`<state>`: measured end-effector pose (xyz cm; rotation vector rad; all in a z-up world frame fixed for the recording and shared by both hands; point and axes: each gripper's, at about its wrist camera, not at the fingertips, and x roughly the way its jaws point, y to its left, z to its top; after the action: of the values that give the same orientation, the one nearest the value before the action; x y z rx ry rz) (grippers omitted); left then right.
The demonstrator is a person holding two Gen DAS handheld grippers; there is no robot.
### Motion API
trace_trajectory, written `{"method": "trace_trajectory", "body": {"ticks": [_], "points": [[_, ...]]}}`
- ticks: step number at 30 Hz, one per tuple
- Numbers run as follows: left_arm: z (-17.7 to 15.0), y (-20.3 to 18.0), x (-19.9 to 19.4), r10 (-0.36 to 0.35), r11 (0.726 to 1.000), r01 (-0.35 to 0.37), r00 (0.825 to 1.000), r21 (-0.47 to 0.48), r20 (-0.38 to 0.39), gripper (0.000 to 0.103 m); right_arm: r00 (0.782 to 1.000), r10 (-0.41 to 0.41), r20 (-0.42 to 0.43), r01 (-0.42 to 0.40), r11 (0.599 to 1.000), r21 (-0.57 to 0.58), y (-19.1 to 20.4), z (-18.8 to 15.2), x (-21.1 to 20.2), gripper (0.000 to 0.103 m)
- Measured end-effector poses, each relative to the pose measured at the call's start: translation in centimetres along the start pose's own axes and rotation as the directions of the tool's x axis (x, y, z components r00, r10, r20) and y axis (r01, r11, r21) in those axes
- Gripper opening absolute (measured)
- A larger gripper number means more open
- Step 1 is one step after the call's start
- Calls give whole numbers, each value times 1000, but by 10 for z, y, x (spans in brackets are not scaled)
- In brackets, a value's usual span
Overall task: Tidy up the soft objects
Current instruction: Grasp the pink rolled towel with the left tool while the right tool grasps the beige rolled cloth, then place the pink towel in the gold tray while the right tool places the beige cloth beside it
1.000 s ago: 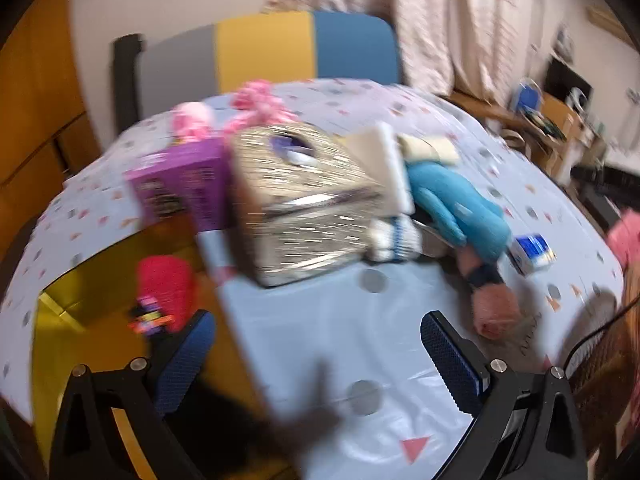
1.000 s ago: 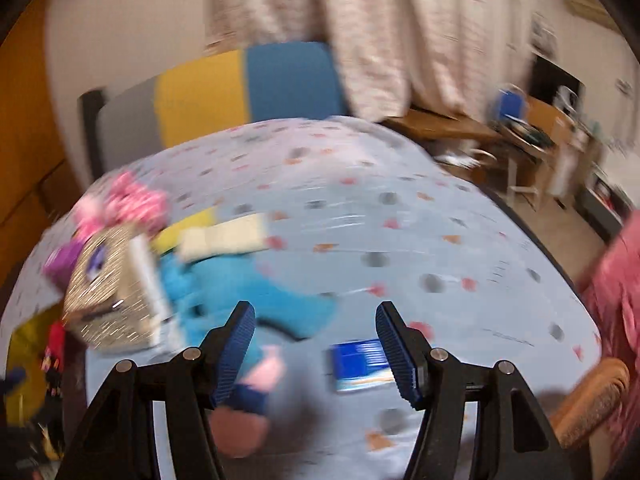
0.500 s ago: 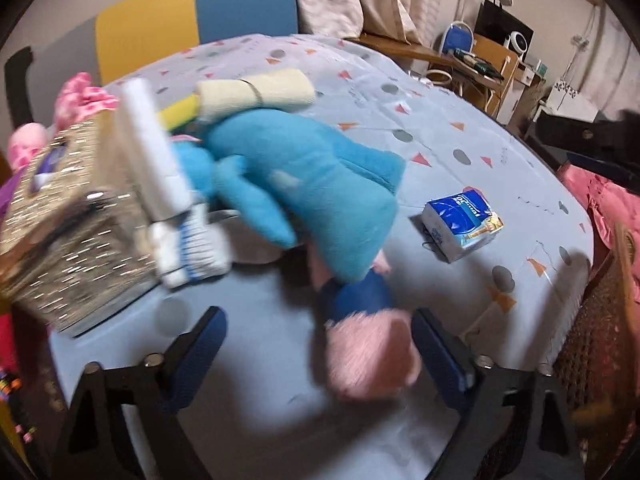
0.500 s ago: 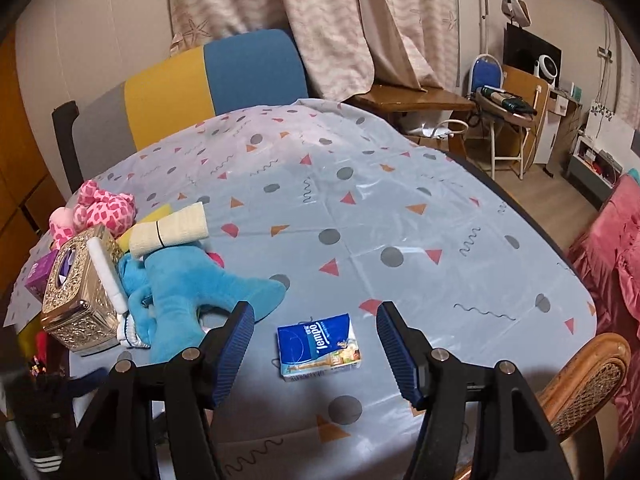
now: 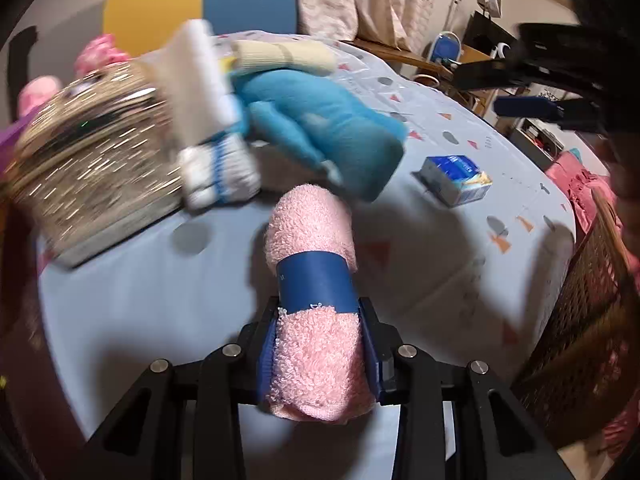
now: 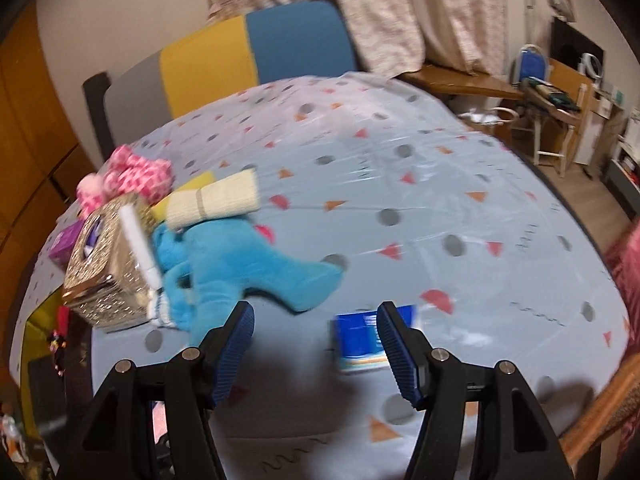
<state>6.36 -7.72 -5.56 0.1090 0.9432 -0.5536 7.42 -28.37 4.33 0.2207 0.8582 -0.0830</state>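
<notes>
lying near the table's [image 5: 132, 304] front edge: a pink rolled towel [image 5: 316, 292] with a blue paper band [image 5: 318, 282], soft, light, squashing under pressure, best taken on the bare terry behind the band. closing just now on exactly that part, left gripper [image 5: 318, 350] clenching the roll between both pads. hovering unclenched and empty over a blue tissue pack [image 6: 358, 338], right gripper [image 6: 316, 338]. showing the towel only in the left wrist view; showing the blue plush toy [image 6: 256, 268] and glittery tissue box [image 6: 108, 268] toward the table's left edge more clearly in the right.
</notes>
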Motion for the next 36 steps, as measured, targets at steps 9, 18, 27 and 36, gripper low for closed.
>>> {"method": "trace_trajectory", "body": {"ticks": [9, 18, 27, 36], "points": [[-19, 16, -7, -8, 999, 10, 999, -52, 36, 37, 980, 190, -63, -187, 981, 46, 43, 25, 35, 73], [-30, 28, -13, -36, 995, 42, 997, -91, 68, 37, 940, 337, -58, -285, 867, 409, 45, 74, 100, 88], [-37, 26, -16, -28, 997, 34, 995, -65, 95, 37, 963, 262, -62, -191, 827, 530, 60, 90, 149, 42], [-33, 27, -17, -36, 996, 43, 995, -72, 93, 37, 943, 331, -34, -296, 882, 367, 59, 88, 105, 36]]}}
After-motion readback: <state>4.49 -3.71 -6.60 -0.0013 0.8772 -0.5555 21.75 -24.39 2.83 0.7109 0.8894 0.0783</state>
